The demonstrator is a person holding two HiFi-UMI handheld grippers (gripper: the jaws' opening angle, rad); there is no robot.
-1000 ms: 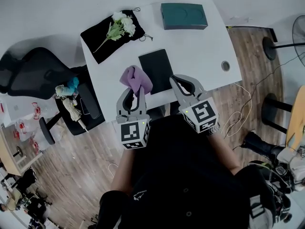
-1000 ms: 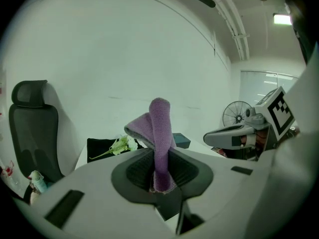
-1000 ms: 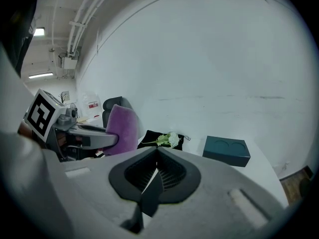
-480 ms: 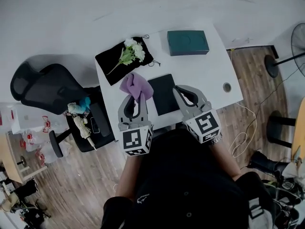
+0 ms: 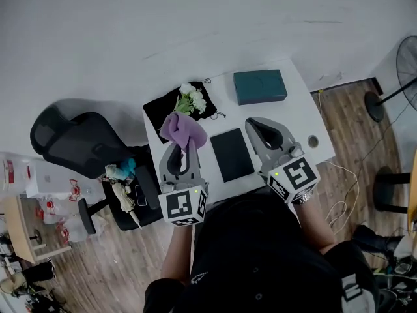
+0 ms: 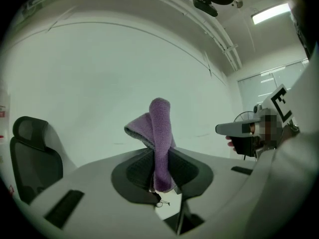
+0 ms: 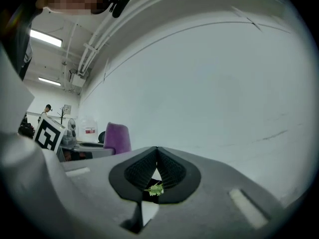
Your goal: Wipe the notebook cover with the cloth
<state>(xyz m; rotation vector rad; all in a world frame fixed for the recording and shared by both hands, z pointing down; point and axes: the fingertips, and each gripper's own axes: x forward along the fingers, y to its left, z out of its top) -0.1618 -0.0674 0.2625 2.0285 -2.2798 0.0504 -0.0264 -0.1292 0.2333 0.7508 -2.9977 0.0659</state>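
Cloth in grip, cover unwiped

Head view: the notebook (image 5: pixel 232 154) lies on the table (image 5: pixel 290 119). The left gripper (image 5: pixel 181 150) carries the purple cloth (image 5: pixel 183 129) just left of the notebook, and the right gripper (image 5: pixel 262 128) sits just right of it.
Left gripper view: jaws clamp the cloth.
Right gripper view: jaws pressed together, with a green scrap (image 7: pixel 155 188) low between them.
Wiping looks not yet begun.

Left hand-held gripper (image 5: pixel 184 143): over left part of tabletop (image 5: pixel 301 116) near edge, jaws pointing away from torso, marker cube toward body. Jaws clamped on purple cloth (image 5: pixel 183 128), which sticks out past tips. Right hand-held gripper (image 5: pixel 258 125): over right part of near edge, angled slightly inward, jaws pressed together, nothing between. Grippers apart, roughly level. Left forearm (image 5: pixel 174 253), right forearm (image 5: pixel 311 215): bare, drawn close to torso.
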